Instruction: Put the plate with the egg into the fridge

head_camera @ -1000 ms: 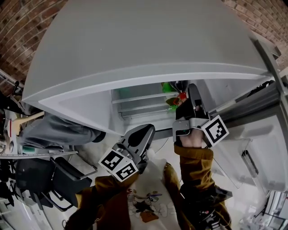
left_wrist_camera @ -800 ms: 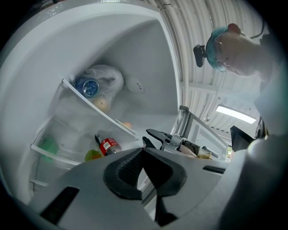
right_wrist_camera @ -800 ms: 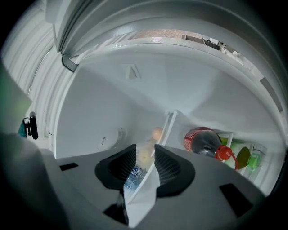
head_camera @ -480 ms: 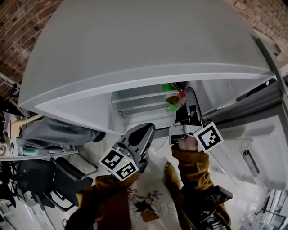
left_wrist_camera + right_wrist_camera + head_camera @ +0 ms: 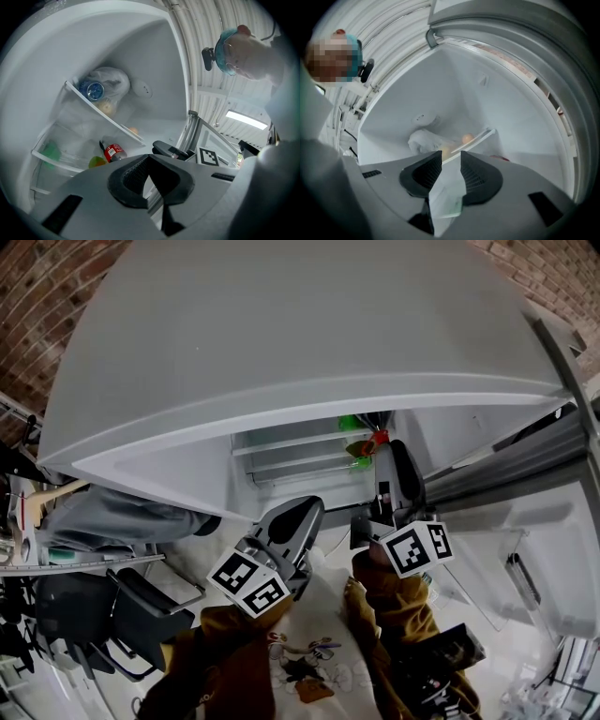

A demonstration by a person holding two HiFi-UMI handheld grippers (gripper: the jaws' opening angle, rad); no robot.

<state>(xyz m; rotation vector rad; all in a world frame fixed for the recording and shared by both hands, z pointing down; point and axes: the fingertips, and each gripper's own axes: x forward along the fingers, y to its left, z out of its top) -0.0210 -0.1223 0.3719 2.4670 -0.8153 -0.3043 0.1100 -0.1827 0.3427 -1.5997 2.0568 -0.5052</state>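
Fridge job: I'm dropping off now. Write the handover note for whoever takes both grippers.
Left gripper: shut, empty, facing into the open fridge.
Right gripper: jaws apart, nothing gripped, pointing at the shelf.
Things: what looks like the egg lies on that shelf; the plate under it can't be made out.
Done: probably the placing.
Left: check that the plate sits on the shelf, pull both grippers clear, then likely close the door.
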